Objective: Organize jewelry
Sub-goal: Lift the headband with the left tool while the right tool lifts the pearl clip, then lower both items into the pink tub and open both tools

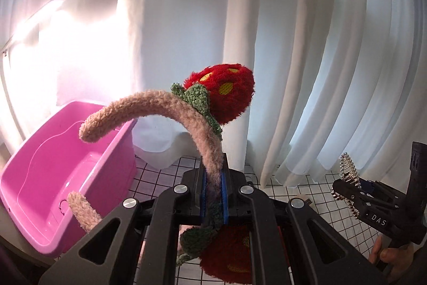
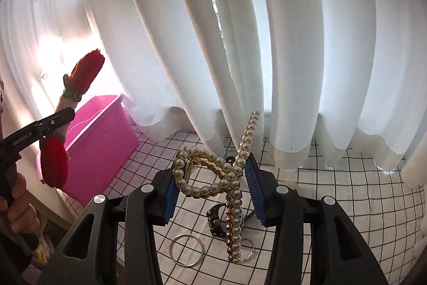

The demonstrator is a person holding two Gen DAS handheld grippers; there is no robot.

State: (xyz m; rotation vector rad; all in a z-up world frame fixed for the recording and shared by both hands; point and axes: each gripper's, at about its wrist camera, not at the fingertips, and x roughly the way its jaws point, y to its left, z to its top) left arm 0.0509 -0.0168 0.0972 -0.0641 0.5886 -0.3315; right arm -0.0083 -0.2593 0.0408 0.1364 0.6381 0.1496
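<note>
The headband (image 1: 149,108) is a fuzzy tan arc with two red plush strawberries, each dotted yellow and collared with green knit leaves. One strawberry (image 1: 224,92) stands above the band's curve; the other hangs low, behind the left gripper's (image 1: 213,194) linkage. The band runs straight down between the blue pads, and the jaws are closed tight on it, holding it up in the air in front of the white curtain (image 1: 293,44), above and beside the pink bin (image 1: 53,172).

The pearl clip (image 2: 226,178) is a gold hair claw lined with cream pearls, with a coiled spring at its hinge. It sits crosswise between the right gripper's (image 2: 213,194) jaws, which pinch it partway open, pads pressing on its two sides, one pearl row sticking up past them and another hanging down.

Below, on the gridded desk (image 2: 333,178), lie silver rings (image 2: 186,250) and a black studded band (image 2: 216,221).
</note>
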